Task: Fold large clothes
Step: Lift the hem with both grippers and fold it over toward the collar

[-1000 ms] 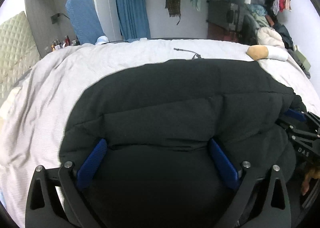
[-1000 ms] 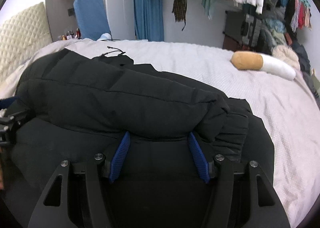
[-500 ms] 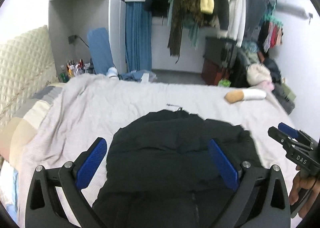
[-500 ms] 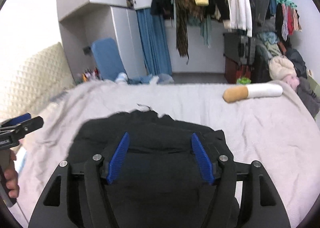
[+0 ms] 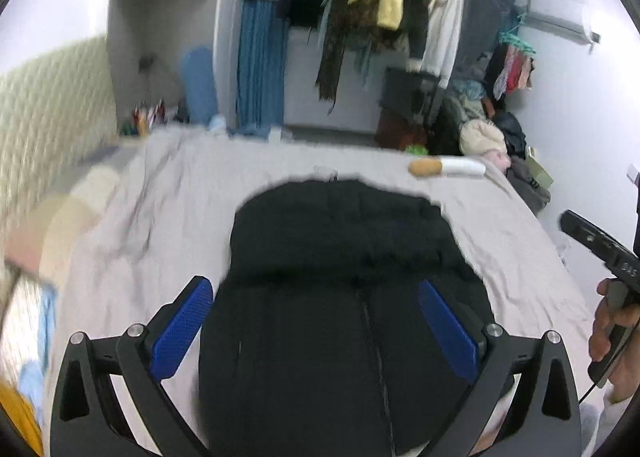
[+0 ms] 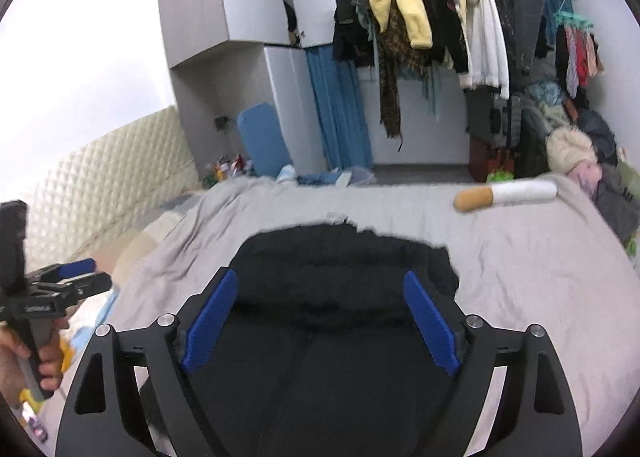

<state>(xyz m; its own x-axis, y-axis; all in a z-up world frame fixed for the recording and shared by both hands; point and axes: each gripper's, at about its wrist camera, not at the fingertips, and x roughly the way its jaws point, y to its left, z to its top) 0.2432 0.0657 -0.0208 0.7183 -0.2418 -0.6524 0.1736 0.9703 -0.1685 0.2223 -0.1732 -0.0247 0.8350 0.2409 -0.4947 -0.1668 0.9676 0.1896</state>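
While the left wrist view is motion-blurred, the left gripper [image 5: 316,321] clearly has its blue pads spread wide, nothing pinched between them. Black jacket [image 5: 344,297] lies folded on the grey bed [image 5: 168,193], below the pads. Right gripper [image 5: 592,241] shows at the right edge, held by a hand [image 5: 612,321].
Right wrist view: right gripper [image 6: 320,309] jaws opening, apart, clear of the black jacket [image 6: 340,269] beneath. Cigarette-shaped pillow [image 6: 504,195] rests near the bed's far edge
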